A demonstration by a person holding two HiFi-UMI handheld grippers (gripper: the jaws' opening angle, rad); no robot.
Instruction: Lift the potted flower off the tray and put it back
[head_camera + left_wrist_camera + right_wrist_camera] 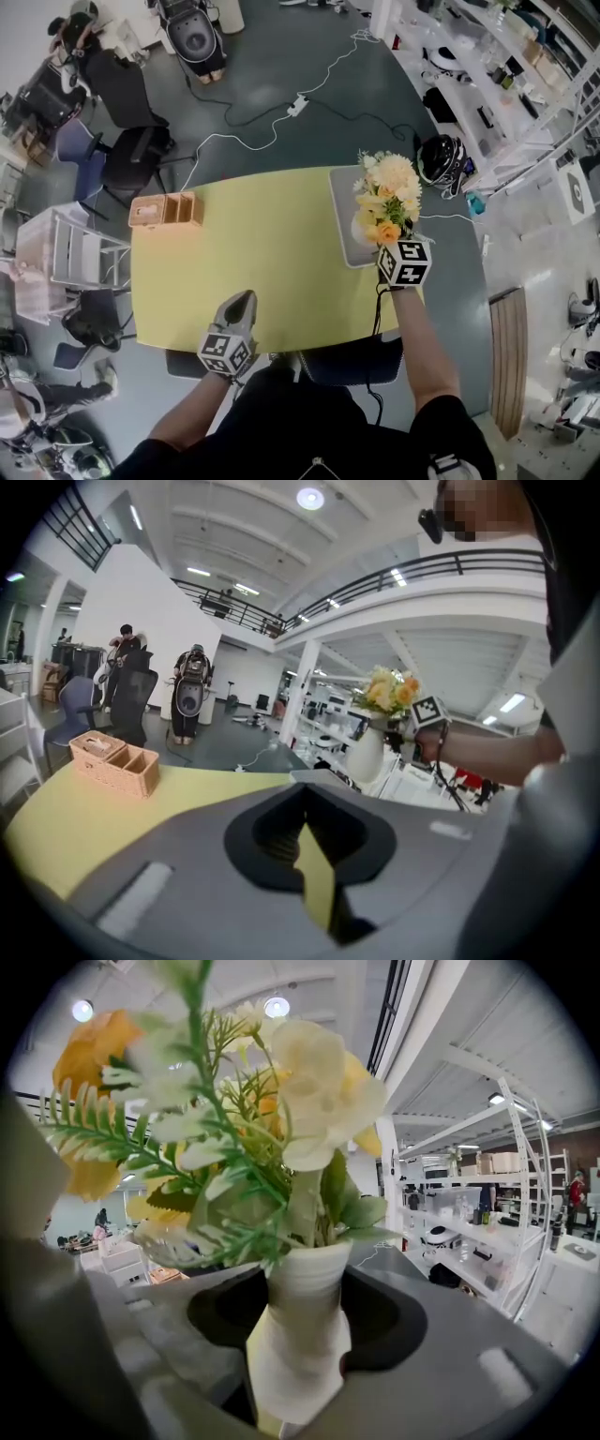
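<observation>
The potted flower [387, 199], yellow and cream blooms in a white vase [364, 228], hangs over the grey tray [343, 216] at the right end of the yellow table [253, 258]. My right gripper [377, 242] is shut on the vase [300, 1321], whose neck sits between the jaws in the right gripper view. Whether the vase's base touches the tray I cannot tell. My left gripper [244, 300] hovers over the table's near edge, jaws together and holding nothing. In the left gripper view the flower [386, 694] and the vase [366, 752] show at the right, the vase's base hidden behind my jaws.
A wicker box [166, 210] with compartments stands at the table's far left corner. Office chairs [131, 155] and a white rack [80, 253] crowd the left side. A white cable [281, 117] runs over the floor beyond the table. Shelves [497, 84] line the right.
</observation>
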